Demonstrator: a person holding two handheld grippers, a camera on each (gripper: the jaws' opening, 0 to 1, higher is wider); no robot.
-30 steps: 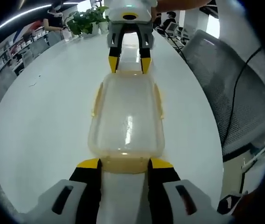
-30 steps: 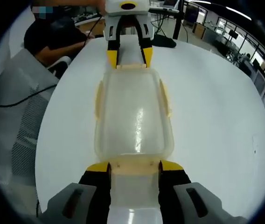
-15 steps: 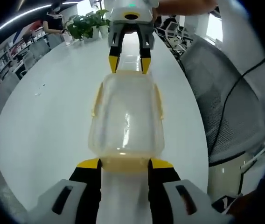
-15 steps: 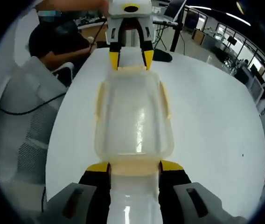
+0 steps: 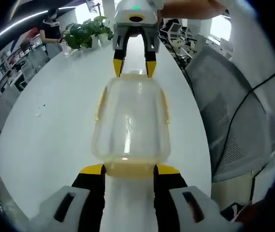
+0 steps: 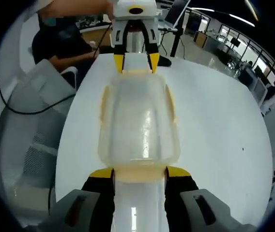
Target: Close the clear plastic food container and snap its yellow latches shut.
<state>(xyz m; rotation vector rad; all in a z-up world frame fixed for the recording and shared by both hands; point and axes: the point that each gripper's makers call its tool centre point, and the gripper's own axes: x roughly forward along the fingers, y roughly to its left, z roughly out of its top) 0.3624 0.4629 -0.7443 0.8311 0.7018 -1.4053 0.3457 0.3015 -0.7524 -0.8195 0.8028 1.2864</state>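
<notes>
Clear plastic food container is seen lying closed on the white table, lid on, held end to end between the two grippers. In the left gripper view, the left gripper has its yellow-tipped jaws set apart, one at each side of the near yellow latch; whether they press on it cannot be told. At the far end, the right gripper is met with its jaws likewise apart, flanking the far latch. Side latches are seen along both long edges, lying close to the walls.

In the right gripper view, the same arrangement is mirrored: the right gripper brackets the near latch, and the left gripper stands at the opposite end of the container.

Open white surface is left on both long sides of the container. A grey mesh chair stands past the table's near edge, and a potted plant stands at its far end. No legible writing is seen.
</notes>
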